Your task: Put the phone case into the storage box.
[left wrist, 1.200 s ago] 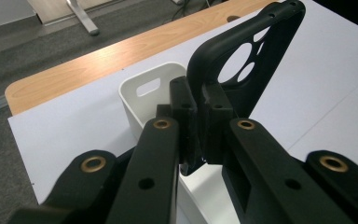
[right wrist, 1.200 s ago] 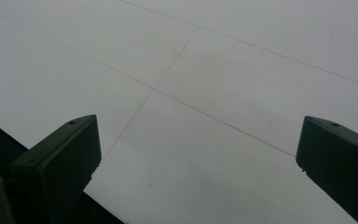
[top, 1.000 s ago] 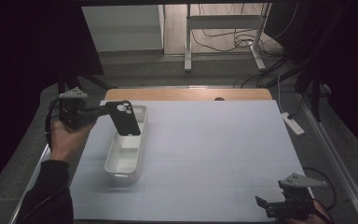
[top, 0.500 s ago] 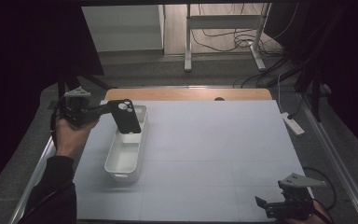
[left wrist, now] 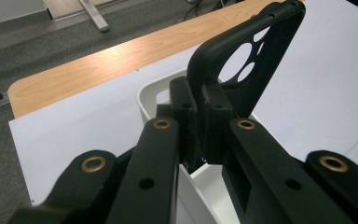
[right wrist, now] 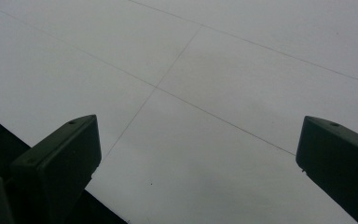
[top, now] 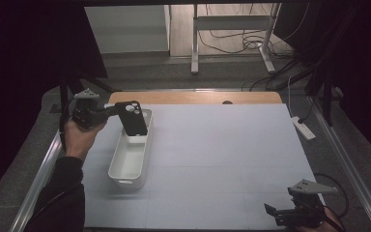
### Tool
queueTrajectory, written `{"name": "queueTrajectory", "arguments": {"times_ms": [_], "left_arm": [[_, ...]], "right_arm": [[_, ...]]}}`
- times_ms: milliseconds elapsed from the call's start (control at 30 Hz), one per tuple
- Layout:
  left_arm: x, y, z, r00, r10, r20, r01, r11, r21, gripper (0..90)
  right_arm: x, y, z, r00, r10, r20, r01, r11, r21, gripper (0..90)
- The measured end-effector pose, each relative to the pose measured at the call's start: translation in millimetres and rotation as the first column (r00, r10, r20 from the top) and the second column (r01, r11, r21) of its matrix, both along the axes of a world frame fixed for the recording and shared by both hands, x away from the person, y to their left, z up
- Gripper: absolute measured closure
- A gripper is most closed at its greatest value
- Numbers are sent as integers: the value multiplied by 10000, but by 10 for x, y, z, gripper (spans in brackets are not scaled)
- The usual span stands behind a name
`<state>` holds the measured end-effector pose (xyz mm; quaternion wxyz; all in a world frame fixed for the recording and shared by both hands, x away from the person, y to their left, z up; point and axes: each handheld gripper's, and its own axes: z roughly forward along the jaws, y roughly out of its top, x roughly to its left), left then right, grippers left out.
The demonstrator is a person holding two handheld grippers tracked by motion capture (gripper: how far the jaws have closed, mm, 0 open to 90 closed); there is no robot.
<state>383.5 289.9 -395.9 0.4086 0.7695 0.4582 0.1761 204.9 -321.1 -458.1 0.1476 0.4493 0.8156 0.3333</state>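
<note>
Left gripper (top: 110, 111) clamped on one edge of black phone case (top: 132, 118), held tilted over far end of white bin (top: 130, 157). Edge-only pinch: case may twist free, miss bin. Right gripper (top: 290, 216) jaws apart, well clear of bin.

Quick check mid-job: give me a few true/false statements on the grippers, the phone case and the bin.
1. The left gripper is shut on the phone case. True.
2. The case lies flat on the bin floor. False: it is held up over the bin's far end.
3. The right gripper holds a second case. False: its jaws are open, with nothing between them.
4. The bin is white. True.
</note>
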Motion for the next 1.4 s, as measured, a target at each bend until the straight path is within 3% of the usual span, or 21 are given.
{"name": "queueTrajectory", "arguments": {"times_ms": [1100, 1400], "left_arm": [[399, -120, -282, 9988, 496, 21, -497, 9986, 197, 855], [447, -130, -313, 9980, 627, 103, -628, 9978, 193, 855]], "right_arm": [[0, 12, -3, 9999, 116, -36, -116, 9999, -107, 7], [-3, 10, -2, 9999, 118, -30, -119, 9999, -93, 8]]}}
